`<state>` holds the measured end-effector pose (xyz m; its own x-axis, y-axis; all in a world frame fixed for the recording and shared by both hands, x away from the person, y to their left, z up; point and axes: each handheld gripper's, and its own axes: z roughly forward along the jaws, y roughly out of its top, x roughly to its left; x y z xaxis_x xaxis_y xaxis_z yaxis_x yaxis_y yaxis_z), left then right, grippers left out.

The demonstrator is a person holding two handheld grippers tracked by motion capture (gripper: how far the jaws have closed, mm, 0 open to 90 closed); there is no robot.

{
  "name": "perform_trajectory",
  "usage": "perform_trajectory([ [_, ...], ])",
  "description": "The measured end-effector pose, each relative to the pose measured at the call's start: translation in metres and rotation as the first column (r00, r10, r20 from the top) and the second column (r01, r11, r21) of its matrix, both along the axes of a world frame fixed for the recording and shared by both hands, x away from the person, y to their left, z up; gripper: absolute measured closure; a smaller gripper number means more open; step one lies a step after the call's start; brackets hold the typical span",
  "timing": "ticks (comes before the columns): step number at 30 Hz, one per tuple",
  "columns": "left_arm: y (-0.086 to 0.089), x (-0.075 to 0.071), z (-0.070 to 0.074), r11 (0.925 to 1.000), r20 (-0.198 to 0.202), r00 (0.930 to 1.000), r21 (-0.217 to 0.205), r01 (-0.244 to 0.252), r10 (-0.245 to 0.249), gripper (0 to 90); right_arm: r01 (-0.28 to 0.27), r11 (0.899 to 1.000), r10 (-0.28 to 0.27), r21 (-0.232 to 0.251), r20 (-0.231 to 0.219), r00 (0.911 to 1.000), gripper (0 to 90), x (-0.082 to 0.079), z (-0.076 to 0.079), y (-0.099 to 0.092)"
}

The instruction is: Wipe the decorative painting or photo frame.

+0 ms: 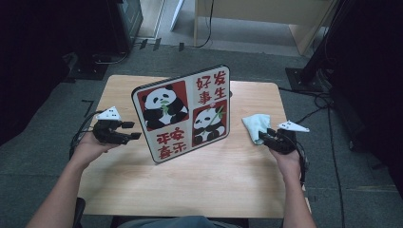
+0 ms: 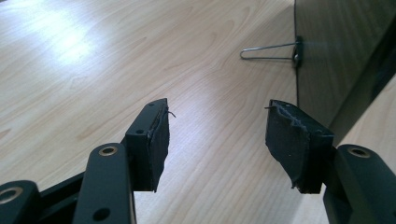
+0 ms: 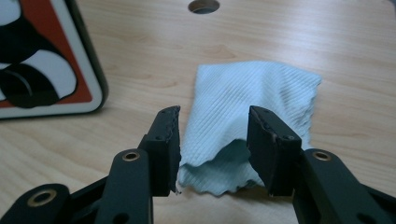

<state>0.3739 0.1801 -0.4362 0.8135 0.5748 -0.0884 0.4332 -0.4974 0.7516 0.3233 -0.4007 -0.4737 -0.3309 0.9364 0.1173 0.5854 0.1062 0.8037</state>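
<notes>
Jaws of the right gripper (image 3: 212,128) stand apart over a light-blue cloth (image 3: 247,100), right of the panda sign (image 1: 183,114); left gripper (image 2: 217,123) gapes, holding nothing.

A pale blue-green cloth (image 3: 243,112) of finely ribbed weave is seen lying on the right part of the wooden tabletop, folded over on itself, with a wavy near edge that is lifted slightly off the wood. A panda picture board (image 1: 183,114) is propped upright and tilted back at the middle of the table, its white-edged face divided into red panels with pandas and pale panels with red characters. The two are set apart, the cloth to the board's right.
</notes>
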Motion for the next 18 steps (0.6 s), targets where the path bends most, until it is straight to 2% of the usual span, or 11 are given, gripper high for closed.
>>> perform_trajectory([
  [4,-0.001,0.004,-0.004,0.9999,-0.010,0.9998,0.003,-0.015,0.015,40.1,-0.031,1.000,0.031,-0.001,-0.008,0.9995,51.8,-0.007,-0.002,0.005],
  [9,-0.002,0.011,-0.013,0.9994,-0.041,0.9988,0.022,-0.027,0.028,39.7,-0.077,0.997,0.077,0.000,-0.010,0.9970,49.9,-0.015,-0.007,0.013],
  [13,-0.005,0.013,-0.018,0.9986,-0.049,0.9984,0.045,-0.027,0.030,40.2,-0.138,0.990,0.137,-0.033,-0.030,0.9902,49.9,-0.018,-0.013,0.020],
  [18,-0.005,0.016,-0.023,0.9969,-0.063,0.9974,0.072,-0.032,0.037,39.9,-0.209,0.977,0.207,-0.037,-0.045,0.9772,49.7,-0.019,-0.017,0.033],
])
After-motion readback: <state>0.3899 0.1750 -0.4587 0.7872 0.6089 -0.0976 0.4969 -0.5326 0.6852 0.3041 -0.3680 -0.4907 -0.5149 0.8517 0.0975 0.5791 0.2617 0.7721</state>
